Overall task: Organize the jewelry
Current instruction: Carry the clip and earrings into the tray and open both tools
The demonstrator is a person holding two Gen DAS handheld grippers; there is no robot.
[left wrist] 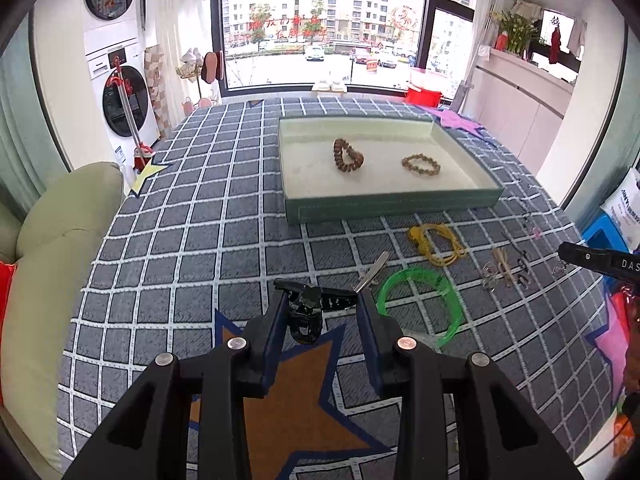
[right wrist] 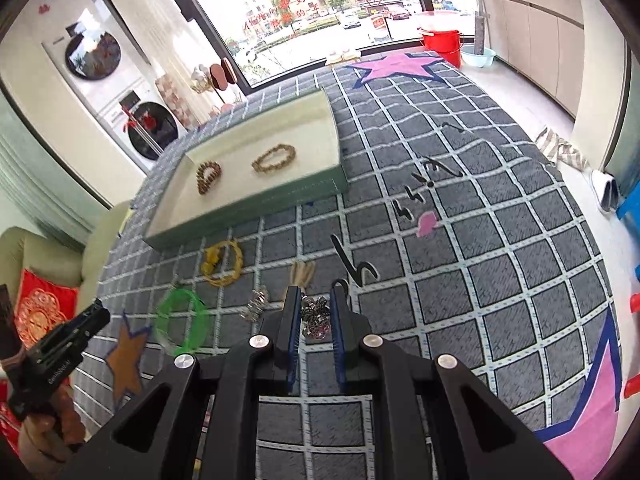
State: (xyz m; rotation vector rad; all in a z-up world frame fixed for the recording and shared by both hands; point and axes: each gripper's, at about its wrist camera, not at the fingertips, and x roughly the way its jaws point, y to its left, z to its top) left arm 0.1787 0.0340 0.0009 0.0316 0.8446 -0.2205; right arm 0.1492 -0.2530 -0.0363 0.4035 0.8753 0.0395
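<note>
Left gripper (left wrist: pixel 323 312) spreading wide around black plastic claw hair clip (left wrist: pixel 310 308) on grey grid-pattern carpet (left wrist: pixel 200 240), fingers not closing on it; translucent green plastic bangle (left wrist: pixel 420 304) lying just beside at 3 o'clock

Right gripper (right wrist: pixel 314 312) narrowing around sparkly silver-and-dark jewelry cluster (right wrist: pixel 316 316); firm grip or not, cannot tell

Shallow green tray with cream lining (left wrist: pixel 392 202) sitting at 12 o'clock, holding dark brown beaded bracelet (left wrist: pixel 347 155) and tan beaded bracelet (left wrist: pixel 421 164), apart

Yellow cord loop (left wrist: pixel 436 244) lying between tray and bangle
</note>
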